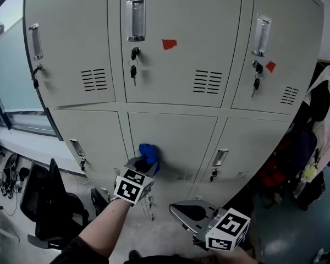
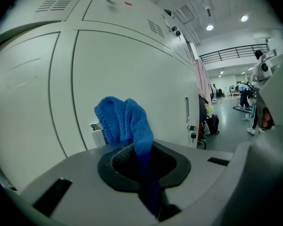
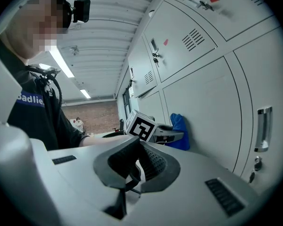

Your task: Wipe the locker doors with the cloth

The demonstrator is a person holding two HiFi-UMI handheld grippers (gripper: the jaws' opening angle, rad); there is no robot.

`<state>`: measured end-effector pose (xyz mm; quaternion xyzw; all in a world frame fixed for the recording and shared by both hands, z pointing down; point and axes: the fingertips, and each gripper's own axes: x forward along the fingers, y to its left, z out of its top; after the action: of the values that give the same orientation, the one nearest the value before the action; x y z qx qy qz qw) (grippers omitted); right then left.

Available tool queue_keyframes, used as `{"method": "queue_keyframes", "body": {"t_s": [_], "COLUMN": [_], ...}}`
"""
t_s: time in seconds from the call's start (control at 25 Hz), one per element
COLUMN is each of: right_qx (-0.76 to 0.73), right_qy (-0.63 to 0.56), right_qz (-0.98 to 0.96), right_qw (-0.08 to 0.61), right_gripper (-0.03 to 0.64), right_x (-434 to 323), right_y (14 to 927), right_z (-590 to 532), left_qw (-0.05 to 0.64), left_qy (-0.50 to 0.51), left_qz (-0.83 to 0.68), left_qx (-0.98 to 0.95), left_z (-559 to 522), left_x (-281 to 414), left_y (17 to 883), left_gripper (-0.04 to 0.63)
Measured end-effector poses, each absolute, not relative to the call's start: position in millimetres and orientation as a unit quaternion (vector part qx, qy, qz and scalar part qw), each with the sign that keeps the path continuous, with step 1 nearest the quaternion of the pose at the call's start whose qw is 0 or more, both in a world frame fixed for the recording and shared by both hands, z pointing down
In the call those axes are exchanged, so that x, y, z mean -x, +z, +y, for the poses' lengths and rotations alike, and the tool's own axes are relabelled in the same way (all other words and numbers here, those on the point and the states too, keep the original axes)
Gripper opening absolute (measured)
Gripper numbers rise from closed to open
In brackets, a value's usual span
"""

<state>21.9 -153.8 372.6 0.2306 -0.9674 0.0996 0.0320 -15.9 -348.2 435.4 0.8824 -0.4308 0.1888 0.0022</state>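
My left gripper (image 1: 138, 169) is shut on a blue cloth (image 1: 149, 155) and holds it against the lower middle locker door (image 1: 176, 142), near that door's left edge. In the left gripper view the cloth (image 2: 125, 121) bunches up out of the jaws of the left gripper (image 2: 141, 161), right against the beige door (image 2: 132, 65). My right gripper (image 1: 179, 210) hangs lower and to the right, away from the lockers, shut with nothing in it. The right gripper view shows the right gripper's (image 3: 132, 166) dark pads (image 3: 153, 163) pressed together, with the left gripper (image 3: 155, 132) and the cloth (image 3: 180, 132) beyond.
Keys (image 1: 133, 70) hang from the upper doors' locks, and red stickers (image 1: 169, 44) mark two doors. A black office chair (image 1: 49, 208) stands at lower left. Clothes (image 1: 325, 114) and bags (image 1: 286, 158) crowd the right side. A window (image 1: 11, 70) is at far left.
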Motion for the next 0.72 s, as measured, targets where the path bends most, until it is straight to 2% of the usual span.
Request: {"method": "queue_keyframes", "body": {"t_s": [0.72], "right_qx": [-0.26], "right_qy": [0.099], "right_qz": [-0.96], "right_qw": [0.038], "right_gripper": [-0.002], "right_x": [-65.0], "right_y": [377.1], "right_z": [-151.8], "left_qw": [-0.017], "left_qy": [0.19], "left_qz": [-0.325], "left_qx": [-0.926], "left_z": [-339.2], "left_x": [-130.4], "left_y": [443.7], "left_gripper": [0.051]}}
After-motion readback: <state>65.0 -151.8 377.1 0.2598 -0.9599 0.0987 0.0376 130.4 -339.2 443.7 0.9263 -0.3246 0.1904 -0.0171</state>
